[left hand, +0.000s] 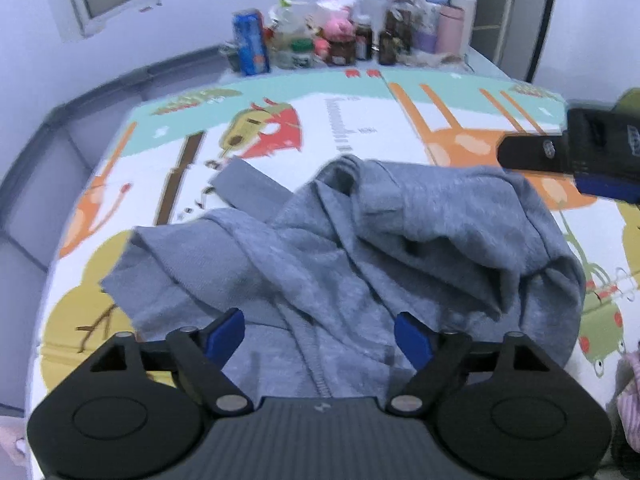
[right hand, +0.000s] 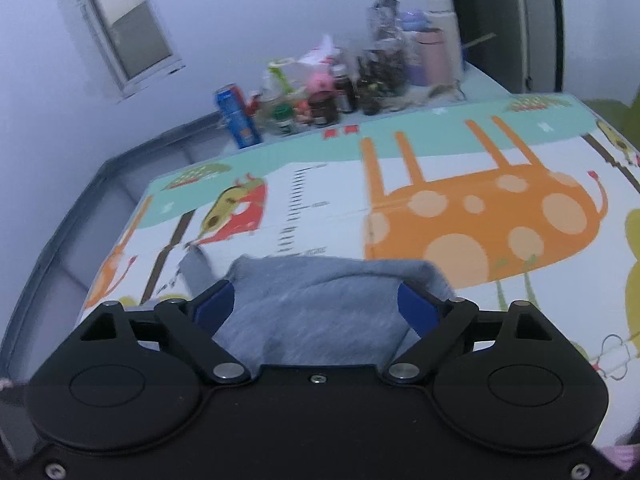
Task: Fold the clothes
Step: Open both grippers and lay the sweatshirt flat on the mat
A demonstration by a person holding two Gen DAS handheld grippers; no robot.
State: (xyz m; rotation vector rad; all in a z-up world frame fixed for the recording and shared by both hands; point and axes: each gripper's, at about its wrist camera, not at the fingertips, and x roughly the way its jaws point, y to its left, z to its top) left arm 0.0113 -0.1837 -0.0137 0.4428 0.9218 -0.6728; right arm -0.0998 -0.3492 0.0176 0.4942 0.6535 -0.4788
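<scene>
Grey hoodie [left hand: 360,248] lies crumpled in a loose heap on the near half of the desk [left hand: 360,120], which is covered by a cartoon play mat with an orange spotted animal [right hand: 480,216] printed on its far right. One ribbed cuff or hem strip [left hand: 248,188] pokes out toward the far left, and a zipper seam runs down the near middle of the cloth. Both tools are free of the garment: the left hand-held gripper [left hand: 320,336] hangs above the near edge of the heap with its blue pads wide apart and nothing between them, and the right hand-held gripper [right hand: 316,308] likewise stands spread, above the hoodie's far right edge; it also shows at the right rim of the left view. Bottles, jars and a blue can [left hand: 250,42] crowd the far end of the desk, well apart from the cloth. The fold looks barely begun, since the garment is bunched rather than flat. A good next step is probably to find two matching corners, such as the shoulders or the hem ends, pinch each through a single layer, and draw them apart so that the body spreads flat before any crease is made.
</scene>
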